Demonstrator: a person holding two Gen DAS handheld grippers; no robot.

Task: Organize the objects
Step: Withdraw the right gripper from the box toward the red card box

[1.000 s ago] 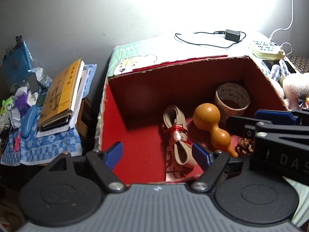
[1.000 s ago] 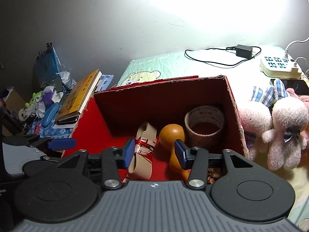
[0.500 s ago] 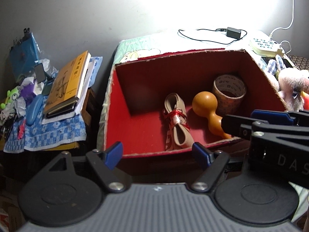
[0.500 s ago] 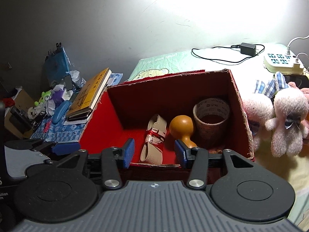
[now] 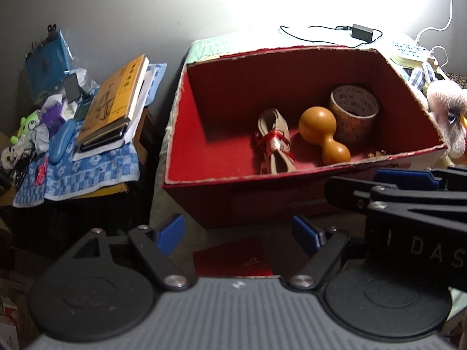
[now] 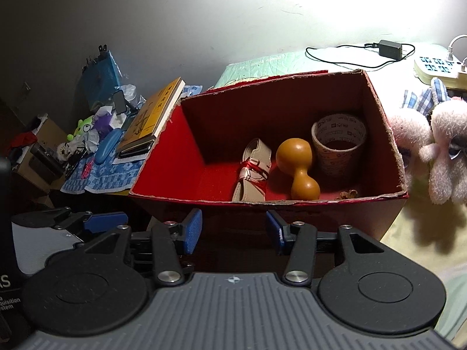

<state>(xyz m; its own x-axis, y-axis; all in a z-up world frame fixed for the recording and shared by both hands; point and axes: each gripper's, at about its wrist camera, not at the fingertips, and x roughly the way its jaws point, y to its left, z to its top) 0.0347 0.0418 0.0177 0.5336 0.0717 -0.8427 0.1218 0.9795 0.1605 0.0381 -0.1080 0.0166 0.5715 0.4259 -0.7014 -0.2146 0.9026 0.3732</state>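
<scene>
A red cardboard box (image 5: 221, 180) (image 6: 181, 134) stands open on the bed. Inside lie a rolled beige strap tied with red string (image 5: 274, 143) (image 6: 252, 169), an orange gourd (image 5: 322, 135) (image 6: 297, 167), a tape roll (image 5: 353, 115) (image 6: 338, 137) and a small pine cone (image 6: 347, 194). My left gripper (image 5: 238, 232) is open and empty, in front of the box's near wall. My right gripper (image 6: 233, 230) is open and empty, also outside the box; it shows at the right in the left wrist view (image 5: 394, 183).
A side table with a blue checked cloth (image 5: 87, 172) (image 6: 99, 178) holds a yellow book (image 5: 113, 102) (image 6: 150, 119) and clutter. Pink plush toys (image 6: 432, 143) (image 5: 446, 116) sit right of the box. A power strip (image 6: 437, 68) and charger cable (image 5: 362, 32) lie behind.
Both grippers have pulled back and up from over the box's inside to outside its near wall. Both stay open and empty. The objects in the box have not moved.
</scene>
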